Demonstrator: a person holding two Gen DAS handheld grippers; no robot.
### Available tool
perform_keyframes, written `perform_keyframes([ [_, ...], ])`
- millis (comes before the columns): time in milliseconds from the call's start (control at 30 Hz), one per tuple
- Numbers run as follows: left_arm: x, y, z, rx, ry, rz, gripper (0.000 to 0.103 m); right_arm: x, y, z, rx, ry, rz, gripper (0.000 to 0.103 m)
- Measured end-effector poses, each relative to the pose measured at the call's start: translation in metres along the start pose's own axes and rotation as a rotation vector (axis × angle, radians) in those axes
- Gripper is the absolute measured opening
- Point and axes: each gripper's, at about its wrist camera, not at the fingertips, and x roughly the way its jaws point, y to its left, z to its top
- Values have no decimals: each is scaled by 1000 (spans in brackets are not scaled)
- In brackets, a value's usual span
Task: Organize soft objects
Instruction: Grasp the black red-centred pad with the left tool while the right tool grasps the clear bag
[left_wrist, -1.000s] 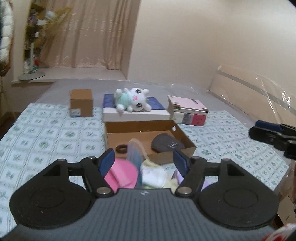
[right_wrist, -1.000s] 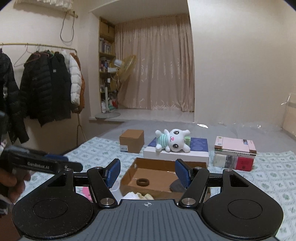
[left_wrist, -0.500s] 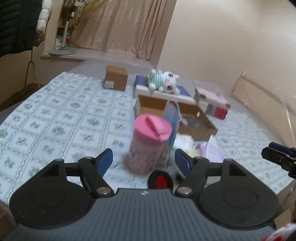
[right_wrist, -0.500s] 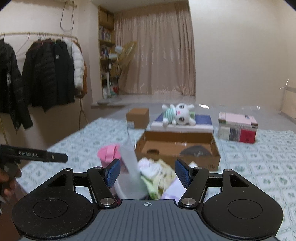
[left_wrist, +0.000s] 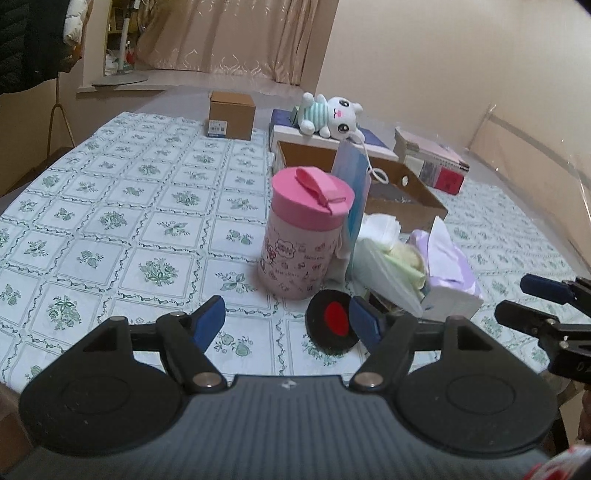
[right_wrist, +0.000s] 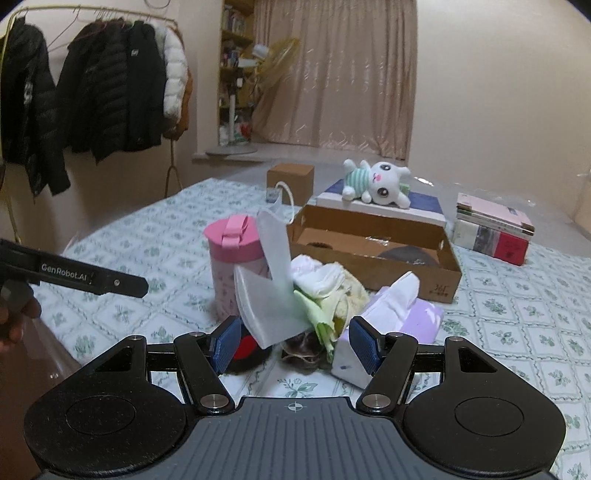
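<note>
Left gripper and right gripper spread wide, holding nothing. Cardboard box holding dark ring, dark cap. Pink canister lidded beside cloth pile.

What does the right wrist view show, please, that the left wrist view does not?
Only the right wrist view shows the whole rack of coats, the bookshelf, and the left tongs from the side. Only the left wrist view shows the right tongs entering at its right edge. Both show the pink canister, the pile of cloths, the tissue box, the open cardboard box, the plush toy and the books.
</note>
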Motion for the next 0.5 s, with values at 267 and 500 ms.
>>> perform_keyframes([
  [267, 28, 0, -6, 26, 46, -9, 71, 44, 11, -10, -117, 73, 28, 65],
  [500, 53, 7, -8, 24, 82, -10, 71, 91, 26, -12, -272, 96, 49, 65],
])
